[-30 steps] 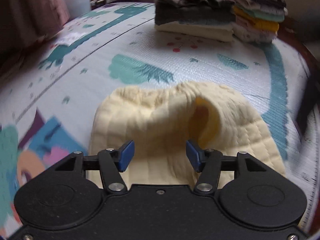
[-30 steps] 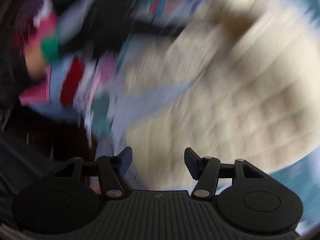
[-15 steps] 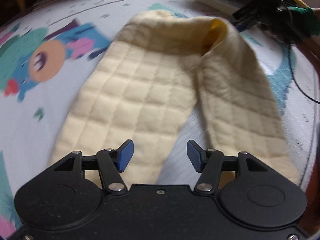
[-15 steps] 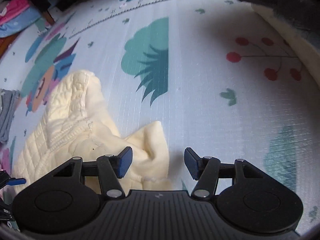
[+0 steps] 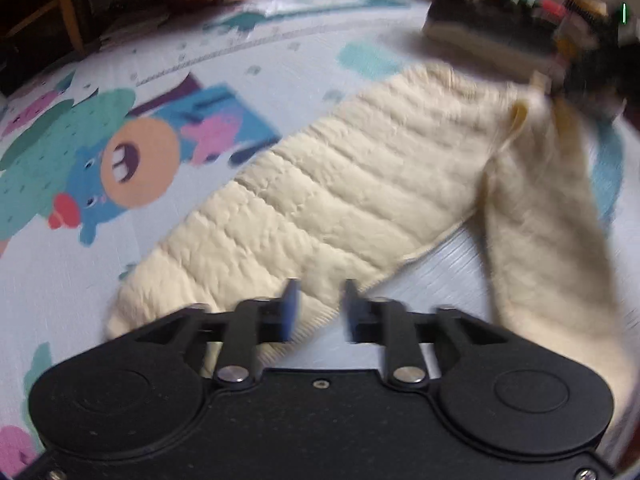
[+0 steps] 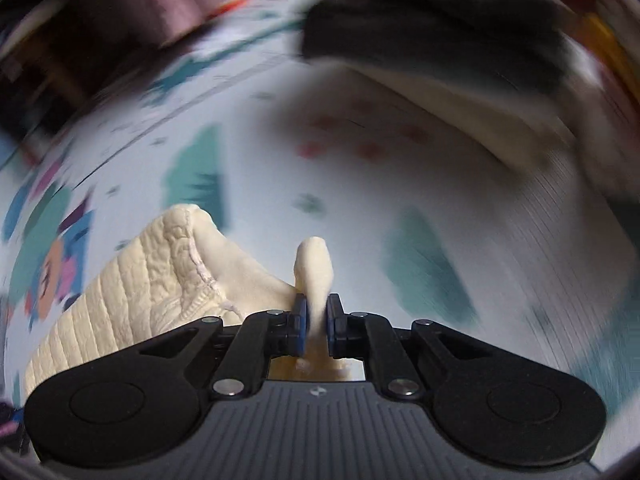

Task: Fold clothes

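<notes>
Left wrist view: cream quilted trousers (image 5: 340, 200) lie spread on the printed play mat (image 5: 280, 56), legs splayed, waist end toward the stack of folded clothes (image 5: 492, 28) at the far edge. The left gripper (image 5: 318, 306) sits over the cuff of the near leg; its jaws are closing, with the cuff edge between them, but the pads do not yet appear to press on it. At the waist end, just short of the stack, a dark blurred shape, apparently the other gripper, meets the cloth.

Right wrist view: the right gripper (image 6: 316, 320) is clenched on a pinch of the trousers' (image 6: 132, 292) waistband, a tongue of cloth standing up between the pads. The stack (image 6: 440, 40) lies beyond, apart from the trousers.

Step in hand: securing both ends before the first fold. Next move calls for the left jaws to finish clamping the cuff; then, probably, one leg is laid over the other with the cloth kept taut.
</notes>
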The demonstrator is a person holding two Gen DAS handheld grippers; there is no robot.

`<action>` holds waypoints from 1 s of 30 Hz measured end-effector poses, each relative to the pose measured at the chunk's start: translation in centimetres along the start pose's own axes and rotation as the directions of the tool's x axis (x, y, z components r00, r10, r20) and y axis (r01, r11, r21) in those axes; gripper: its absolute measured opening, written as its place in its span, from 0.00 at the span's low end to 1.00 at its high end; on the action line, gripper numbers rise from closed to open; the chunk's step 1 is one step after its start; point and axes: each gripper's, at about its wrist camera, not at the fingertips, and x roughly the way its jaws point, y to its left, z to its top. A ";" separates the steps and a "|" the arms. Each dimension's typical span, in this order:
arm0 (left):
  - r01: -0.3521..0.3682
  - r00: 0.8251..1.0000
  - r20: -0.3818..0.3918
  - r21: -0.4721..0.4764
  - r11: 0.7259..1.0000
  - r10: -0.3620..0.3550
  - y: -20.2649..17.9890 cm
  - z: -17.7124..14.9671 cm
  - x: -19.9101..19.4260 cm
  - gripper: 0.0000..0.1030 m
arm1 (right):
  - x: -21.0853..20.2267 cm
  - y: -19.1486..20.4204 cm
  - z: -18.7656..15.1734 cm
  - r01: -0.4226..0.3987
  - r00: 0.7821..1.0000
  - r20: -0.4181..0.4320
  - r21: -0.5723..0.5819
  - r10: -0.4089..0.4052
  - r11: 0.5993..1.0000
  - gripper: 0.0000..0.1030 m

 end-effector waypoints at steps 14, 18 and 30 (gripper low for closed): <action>0.455 0.862 -0.066 -0.335 0.825 -0.502 -2.0 -9.8 -3.3 0.63 | 2.0 -3.2 -2.5 -0.047 0.998 -0.039 0.063 0.049 0.997 0.13; 0.509 0.841 -0.086 -0.210 0.835 -0.535 -2.5 -10.3 -2.3 0.15 | 2.6 -3.6 -2.6 -0.037 0.998 -0.052 0.071 0.040 0.997 0.13; 0.295 0.916 -0.196 -0.262 0.919 -0.349 11.5 -3.2 -6.8 0.08 | 0.8 1.3 -6.7 -0.050 0.988 -0.147 -0.082 0.037 0.995 0.12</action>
